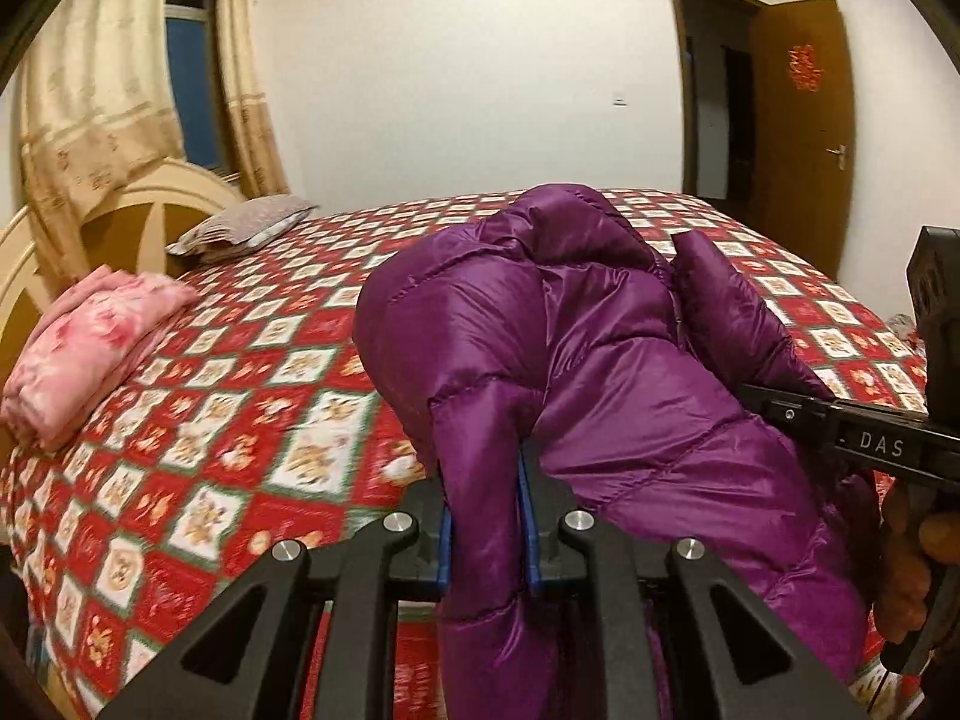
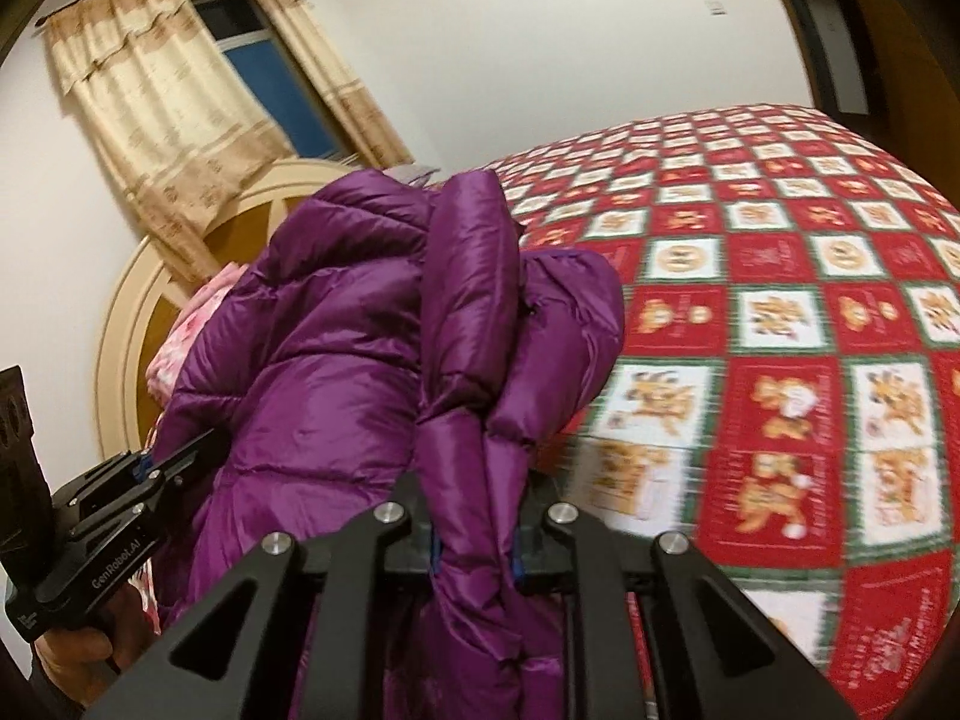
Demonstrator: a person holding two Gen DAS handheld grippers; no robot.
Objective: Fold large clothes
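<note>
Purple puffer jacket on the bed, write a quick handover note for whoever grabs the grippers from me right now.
Left gripper: jaws shut on a fold of the purple jacket.
Right gripper: jaws shut on another fold of it.
Jacket: bunched and raised between both grippers, over the near part of the red patterned bed. A folded pink cloth lies by the headboard.
Done: both grips taken.
Left: lay the jacket flat, then fold it.

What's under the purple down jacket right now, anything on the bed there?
Under the purple down jacket, only the red checked bedspread shows at its edges. Both grippers pinch it; whatever lies directly beneath it is covered.
</note>
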